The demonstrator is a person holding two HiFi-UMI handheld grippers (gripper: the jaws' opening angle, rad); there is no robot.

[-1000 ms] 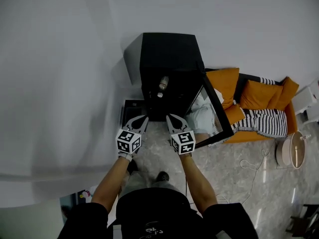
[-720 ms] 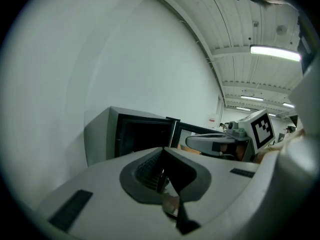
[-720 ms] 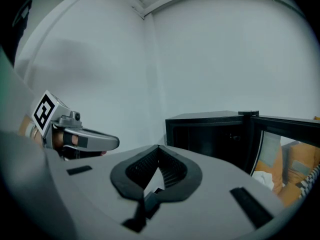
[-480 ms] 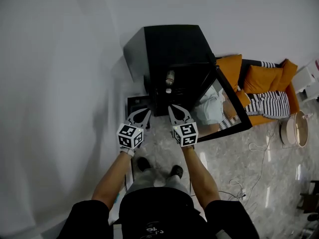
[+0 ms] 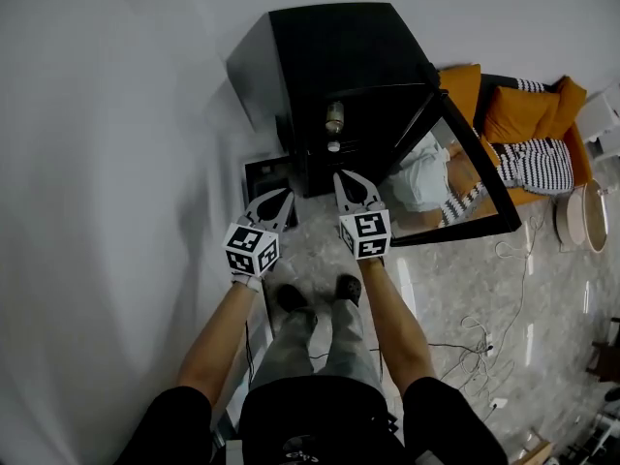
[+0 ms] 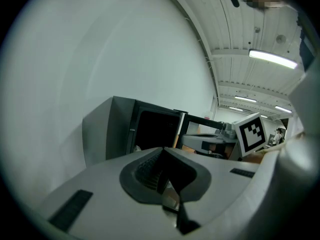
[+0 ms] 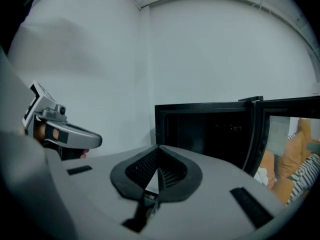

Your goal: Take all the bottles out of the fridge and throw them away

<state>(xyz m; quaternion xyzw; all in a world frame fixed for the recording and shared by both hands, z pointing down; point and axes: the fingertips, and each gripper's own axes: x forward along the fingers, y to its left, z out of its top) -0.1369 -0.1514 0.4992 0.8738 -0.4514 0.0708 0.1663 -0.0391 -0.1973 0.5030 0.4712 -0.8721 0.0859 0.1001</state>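
Left gripper [image 5: 276,200] and right gripper [image 5: 346,182] are both pinched closed, holding nothing. Just ahead of the right gripper, two bottles [image 5: 334,119] sit inside the black fridge [image 5: 329,46] (door swung open rightward).

The right gripper [image 7: 158,151] has its jaws pressed tight together, and the black fridge [image 7: 210,131] stands open ahead, by a white wall [image 7: 210,49]

From here the fridge [image 5: 329,51] casing looks smooth, satin black, and its door [image 5: 455,177] is glossy, mirroring glass. The floor [image 5: 465,308] is polished, veined stone-look tile. The left gripper [image 5: 281,198] and right gripper [image 5: 343,177] look like matt grey plastic with ribbed pads [image 7: 142,168]. The cushions [image 5: 509,114] are orange cloth.
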